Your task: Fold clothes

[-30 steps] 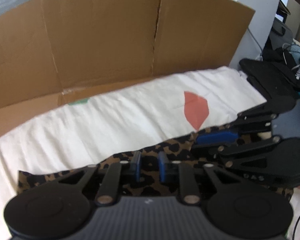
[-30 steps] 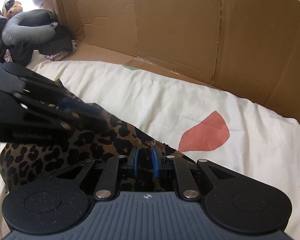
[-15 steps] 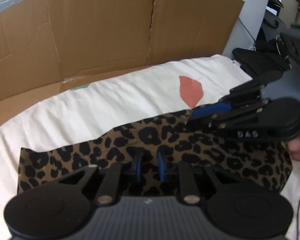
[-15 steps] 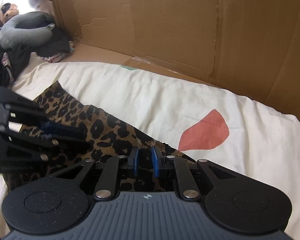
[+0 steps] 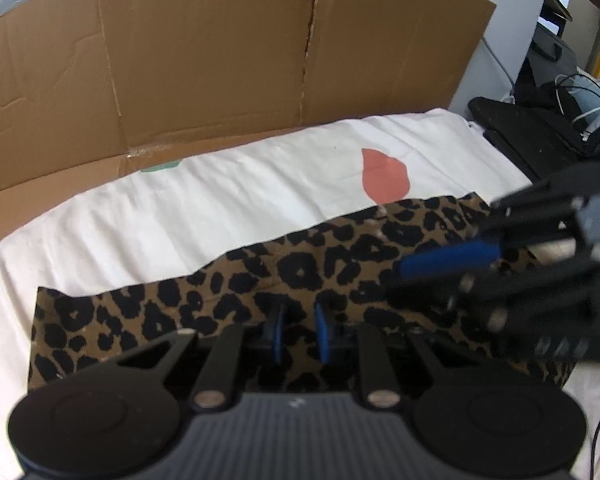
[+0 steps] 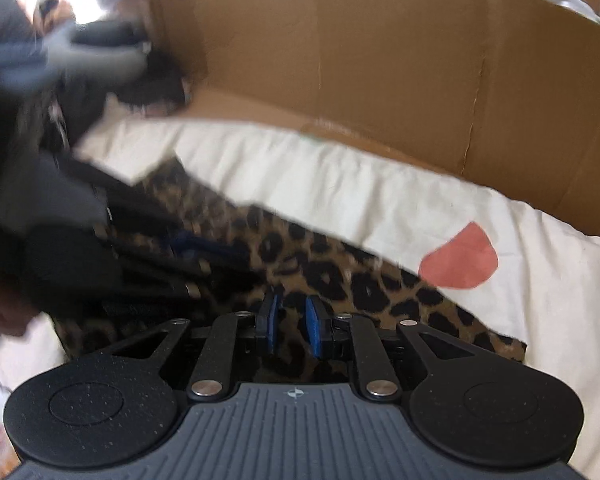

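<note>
Since a second ago the leopard-print cloth (image 5: 300, 276) has spread out: then bunched under both tools, now a long band across the white sheet (image 5: 220, 200), its far edge running up to the red patch (image 5: 384, 176). Right gripper (image 5: 404, 276) has swung away from the left one and sits out toward the band's right end, motion-blurred.

Left wrist view:
- left gripper (image 5: 298, 332) low over the cloth's near edge. Blue pads narrowly apart, with a fold of the print rising into the gap; whether the pads actually pinch it, cannot tell.
- Band's left end is square-cut and flat on the sheet.
- Only here: cables and dark gear (image 5: 560, 128) past the sheet's right end, and a small green mark (image 5: 160, 166) at the sheet's far edge by the cardboard wall (image 5: 220, 60).

Right wrist view:
- right gripper (image 6: 292, 328), pads also narrowly apart over print fabric; cannot tell whether they press on it.
- left gripper (image 6: 204, 248) appears from the side, blurred and dark against the cloth.
- leopard-print cloth (image 6: 340, 276) runs diagonally from upper left to lower right, with its right corner on the sheet below the red patch (image 6: 460, 260).
- Only here: a dark heap of clothing (image 6: 112, 60) beyond the sheet's left end, too blurred to sort.
- Cardboard wall (image 6: 380, 48) stands behind the sheet in both views.
</note>
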The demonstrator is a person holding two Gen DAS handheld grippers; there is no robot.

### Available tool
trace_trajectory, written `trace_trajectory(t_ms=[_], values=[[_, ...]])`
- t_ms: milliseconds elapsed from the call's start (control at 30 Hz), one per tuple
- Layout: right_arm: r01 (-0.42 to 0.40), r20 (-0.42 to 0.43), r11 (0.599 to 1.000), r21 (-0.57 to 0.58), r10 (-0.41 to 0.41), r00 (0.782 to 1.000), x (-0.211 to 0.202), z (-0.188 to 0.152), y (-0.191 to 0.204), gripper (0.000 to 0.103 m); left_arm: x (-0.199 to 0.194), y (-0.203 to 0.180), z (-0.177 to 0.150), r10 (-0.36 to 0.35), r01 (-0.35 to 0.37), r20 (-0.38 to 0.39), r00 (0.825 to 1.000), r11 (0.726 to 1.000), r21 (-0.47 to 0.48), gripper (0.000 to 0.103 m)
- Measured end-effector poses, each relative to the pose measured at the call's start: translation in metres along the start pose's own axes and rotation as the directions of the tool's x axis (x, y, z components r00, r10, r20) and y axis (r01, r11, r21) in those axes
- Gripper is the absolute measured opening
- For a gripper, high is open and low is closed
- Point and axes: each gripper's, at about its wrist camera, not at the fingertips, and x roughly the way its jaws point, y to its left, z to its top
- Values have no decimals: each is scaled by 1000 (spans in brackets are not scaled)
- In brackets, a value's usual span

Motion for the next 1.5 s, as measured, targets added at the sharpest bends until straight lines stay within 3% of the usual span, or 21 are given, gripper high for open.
trace_trajectory(t_ms=[300,667,800,900,1100,1267,1500], values=[[-8,-33,1000,-25,7,999,11,-9,-1,23,-14,5,1,-32,32,7,999,995,-92,18],[3,38,1000,4,-3,999,-35,-7,9,25,-49,-20,-10,-59,61,49,997,998,-31,26],[-13,34,1000,-7,14,999,-43,-17,19,25,-54,-31,-23,-82,81,41,996,997,6,36],[-21,7,1000,-5,21,1000,-38,-27,24,26,-50,-32,-30,-61,61,15,998,998,17,40],[26,-27,998,-50,-28,999,-32,-43,19,35,-47,-21,-42,-2,3,-28,1000,1000,28,44],[76,-43,997,-34,-77,996,-37,-52,3,35,-54,0,-56,73,-73,-54,996,997,-3,44],[87,-22,993,85,-86,996,-65,-58,-15,35,-81,15,-55,100,-102,-38,994,991,-84,42]])
